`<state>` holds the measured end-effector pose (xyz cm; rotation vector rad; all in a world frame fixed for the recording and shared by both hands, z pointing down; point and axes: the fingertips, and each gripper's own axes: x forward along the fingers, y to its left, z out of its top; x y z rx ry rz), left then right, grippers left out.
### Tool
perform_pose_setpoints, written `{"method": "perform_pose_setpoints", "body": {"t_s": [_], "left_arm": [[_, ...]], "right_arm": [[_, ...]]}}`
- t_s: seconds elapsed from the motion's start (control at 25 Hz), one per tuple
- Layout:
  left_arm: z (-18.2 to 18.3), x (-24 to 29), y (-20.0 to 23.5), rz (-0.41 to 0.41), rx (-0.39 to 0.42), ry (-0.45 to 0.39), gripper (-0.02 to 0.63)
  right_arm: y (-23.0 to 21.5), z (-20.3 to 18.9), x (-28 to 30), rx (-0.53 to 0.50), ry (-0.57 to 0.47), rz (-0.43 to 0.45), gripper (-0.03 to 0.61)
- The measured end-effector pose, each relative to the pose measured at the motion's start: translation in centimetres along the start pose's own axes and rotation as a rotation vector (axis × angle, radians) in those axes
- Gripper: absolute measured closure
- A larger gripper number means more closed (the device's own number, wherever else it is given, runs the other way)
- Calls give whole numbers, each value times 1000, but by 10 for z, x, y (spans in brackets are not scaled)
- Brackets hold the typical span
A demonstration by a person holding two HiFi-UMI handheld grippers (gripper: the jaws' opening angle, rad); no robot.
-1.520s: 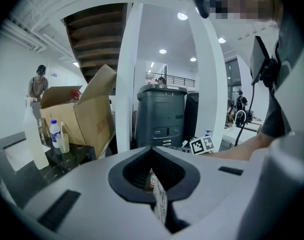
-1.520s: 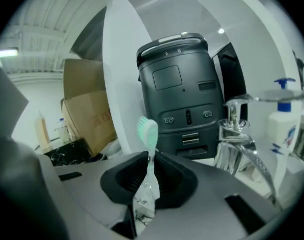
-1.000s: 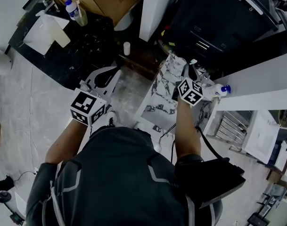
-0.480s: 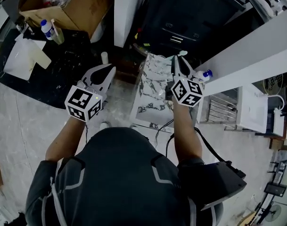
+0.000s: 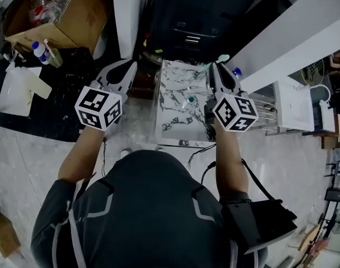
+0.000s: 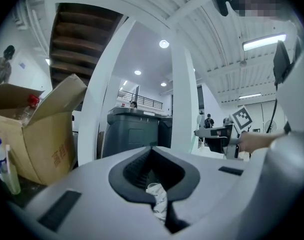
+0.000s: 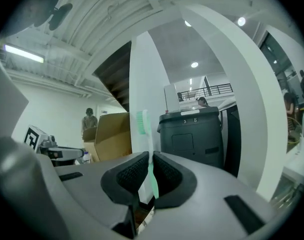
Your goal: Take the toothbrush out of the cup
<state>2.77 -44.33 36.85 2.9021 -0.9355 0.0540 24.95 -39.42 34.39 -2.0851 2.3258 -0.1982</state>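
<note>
R gripper [image 7: 148,158] jaws nearly closed, clamped on the toothbrush [image 7: 146,134] handle; long axis upright across jaws, bristle head above them. Brush hangs over far edge of marble table [image 5: 175,116]; cup not made out. L gripper [image 6: 152,149] jaws together, pale scrap [image 6: 157,199] in the hollow behind tips, well apart to the left.

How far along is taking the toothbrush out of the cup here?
Done: the toothbrush is out, with nothing around it, clamped upright in the right hand-held gripper. In hand: it is held at the marble top's edge. Remaining: nothing of the removal itself, perhaps setting it down. The left hand-held gripper is shut, away from it.
</note>
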Motion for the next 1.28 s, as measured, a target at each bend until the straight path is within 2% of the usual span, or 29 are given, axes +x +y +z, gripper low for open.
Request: {"method": "perform_pose_setpoints", "body": {"t_s": [0.24, 0.52, 1.28], "left_arm": [[20, 11, -13, -31, 42, -30, 604], [24, 17, -20, -33, 43, -32, 604], [21, 19, -25, 24, 50, -18, 604]], "right_arm": [[-2, 10, -19, -26, -11, -30, 529], [5, 16, -29, -40, -15, -8, 529], [-10, 16, -28, -30, -9, 6, 529]]}}
